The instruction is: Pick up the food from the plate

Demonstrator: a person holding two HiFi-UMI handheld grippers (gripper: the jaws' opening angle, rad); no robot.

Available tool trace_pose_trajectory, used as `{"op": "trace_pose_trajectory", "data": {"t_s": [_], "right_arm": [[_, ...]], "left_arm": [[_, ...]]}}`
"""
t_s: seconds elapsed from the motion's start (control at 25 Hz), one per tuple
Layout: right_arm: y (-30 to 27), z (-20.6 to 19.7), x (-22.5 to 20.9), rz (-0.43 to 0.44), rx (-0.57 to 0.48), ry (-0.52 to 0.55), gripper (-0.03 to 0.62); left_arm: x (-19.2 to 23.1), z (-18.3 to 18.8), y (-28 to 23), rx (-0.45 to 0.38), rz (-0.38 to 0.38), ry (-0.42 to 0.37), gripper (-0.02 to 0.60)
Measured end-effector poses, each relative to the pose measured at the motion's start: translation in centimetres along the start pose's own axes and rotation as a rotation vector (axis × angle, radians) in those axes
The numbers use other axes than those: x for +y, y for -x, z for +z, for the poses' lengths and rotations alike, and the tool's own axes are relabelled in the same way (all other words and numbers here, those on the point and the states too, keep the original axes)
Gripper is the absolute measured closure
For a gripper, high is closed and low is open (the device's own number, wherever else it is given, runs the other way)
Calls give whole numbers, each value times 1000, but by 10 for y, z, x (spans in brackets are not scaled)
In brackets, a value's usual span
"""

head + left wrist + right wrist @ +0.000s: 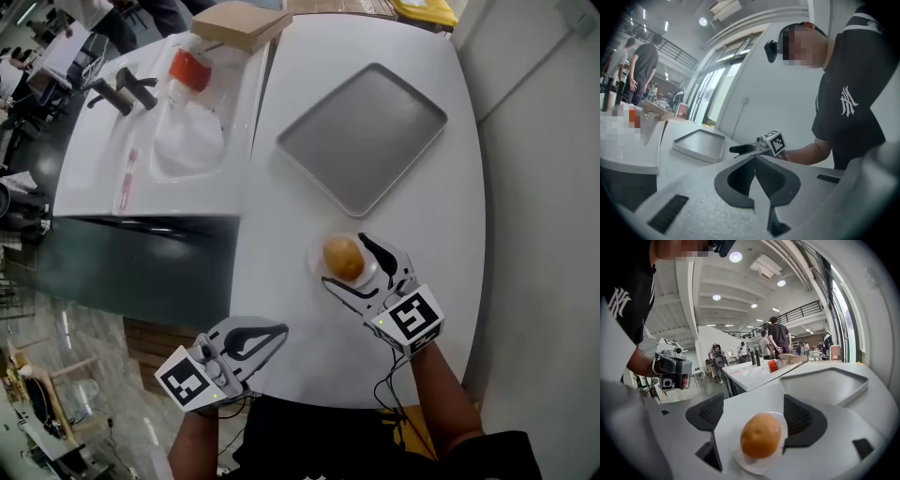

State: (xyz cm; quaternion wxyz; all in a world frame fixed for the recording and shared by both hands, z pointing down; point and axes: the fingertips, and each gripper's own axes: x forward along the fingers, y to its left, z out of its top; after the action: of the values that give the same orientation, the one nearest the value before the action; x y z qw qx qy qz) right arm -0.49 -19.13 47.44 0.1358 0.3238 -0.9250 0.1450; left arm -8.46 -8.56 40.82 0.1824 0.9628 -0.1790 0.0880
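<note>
The right tool [344, 260] is reached forward, low over the table, its two jaws spread wide with the dark pads facing each other and pressing on nothing. Its marker cube [410, 317] sits behind the jaws, with the bare right forearm [441, 394] stretching back from it. The left tool [272, 333] is held back and to the left of the right tool, close to the body. Its jaws are closed, tips meeting, and point towards the right tool. The left forearm [202, 441] is tucked in.
</note>
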Motion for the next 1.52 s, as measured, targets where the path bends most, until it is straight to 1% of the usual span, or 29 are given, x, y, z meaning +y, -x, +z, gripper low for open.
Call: {"op": "trace_pose_trajectory", "data": {"t_s": [0.2,0.36,0.6,0.76,1.08,1.24,1.36,1.4,1.52], "right_arm": [[-16,-23,-7,-15,62,9,218],[-28,-38,-12,-17,120,5,204],[-36,-54,-17,-39,193,7,204],[-42,-67,-18,-31,238,-2,206],[-44,-81,-20,-50,312,52,208],[-41,-86,-20,-53,322,56,215],[-29,-90,-5,-51,346,16,215],[-26,-88,-2,-51,341,12,215],[-23,-68,-6,-62,282,29,216]], "left_arm": [[11,-14,2,15,3,30,577],[18,-19,1,18,-1,37,577],[27,-23,4,27,1,43,576],[32,-28,6,22,8,49,575],[28,-30,9,17,10,47,577],[21,-31,12,11,18,39,576],[4,-25,23,-8,24,71,575],[1,-24,27,-9,30,72,576],[0,-16,32,-7,57,46,576]]}}
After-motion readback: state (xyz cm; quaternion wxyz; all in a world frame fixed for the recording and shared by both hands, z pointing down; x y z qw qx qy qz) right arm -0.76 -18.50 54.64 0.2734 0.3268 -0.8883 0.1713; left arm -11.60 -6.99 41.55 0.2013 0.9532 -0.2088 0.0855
